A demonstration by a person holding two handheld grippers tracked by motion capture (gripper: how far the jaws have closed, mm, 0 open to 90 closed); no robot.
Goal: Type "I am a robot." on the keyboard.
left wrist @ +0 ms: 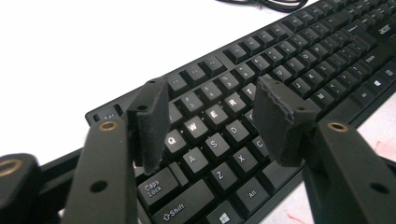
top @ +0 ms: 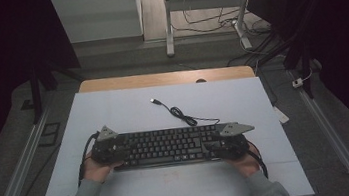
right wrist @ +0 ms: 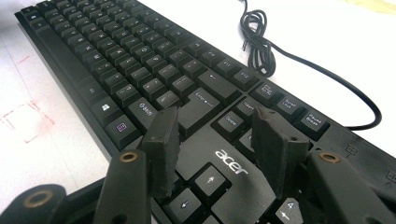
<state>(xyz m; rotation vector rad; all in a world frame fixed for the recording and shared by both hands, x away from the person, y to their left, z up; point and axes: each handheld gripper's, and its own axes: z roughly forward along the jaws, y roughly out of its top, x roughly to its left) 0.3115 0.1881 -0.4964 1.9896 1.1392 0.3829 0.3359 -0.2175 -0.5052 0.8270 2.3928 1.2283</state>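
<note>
A black Acer keyboard [top: 168, 146] lies lengthwise on the white sheet [top: 123, 109] near the table's front edge. Its cable [top: 180, 112] curls away behind it and ends in a loose USB plug [top: 154, 101]. My left gripper [top: 112, 150] is at the keyboard's left end. In the left gripper view its jaws [left wrist: 212, 93] stand open over the keyboard [left wrist: 299, 60], above the Q-W-E-R keys, gripping nothing. My right gripper [top: 220, 146] is at the right end. Its jaws [right wrist: 215, 116] stand open over the keyboard [right wrist: 140, 56], above the arrow keys and logo, with nothing between the pads. The cable [right wrist: 257, 46] lies coiled beyond.
The sheet covers a wooden table [top: 165, 78]. Faint red pen marks [right wrist: 28, 119] show on the sheet in front of the keyboard. Behind the table stand a desk frame [top: 202, 9] and loose floor cables [top: 267, 46]. Metal rails [top: 15, 173] run along both sides.
</note>
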